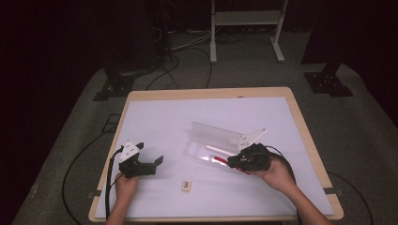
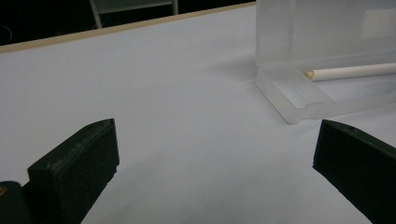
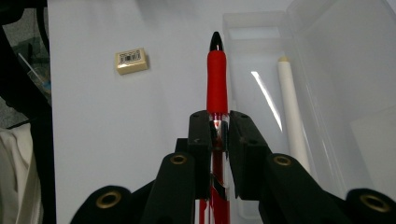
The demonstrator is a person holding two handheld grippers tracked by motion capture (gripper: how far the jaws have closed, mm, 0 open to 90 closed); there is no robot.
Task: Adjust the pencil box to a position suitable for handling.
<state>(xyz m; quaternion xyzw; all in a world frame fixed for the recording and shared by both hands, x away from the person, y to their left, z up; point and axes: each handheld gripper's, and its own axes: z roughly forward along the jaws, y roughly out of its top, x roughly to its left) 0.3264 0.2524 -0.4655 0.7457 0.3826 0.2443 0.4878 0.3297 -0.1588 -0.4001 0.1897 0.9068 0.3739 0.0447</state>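
A person's right gripper [image 3: 218, 133] clamps a red pen [image 3: 217, 81] between its jaws, holding it above the white table [image 1: 159, 117] at the near edge of an open clear plastic case [image 1: 213, 140]. A white pencil [image 3: 292, 116] lies inside the case. The left gripper [image 1: 152, 164] rests nearby, jaws wide and empty. A small eraser [image 1: 187, 185] sits between them.

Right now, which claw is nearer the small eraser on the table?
Left. The left claw sits just up-left of the eraser; the right claw, shut on the red pen, is farther off, up-right.
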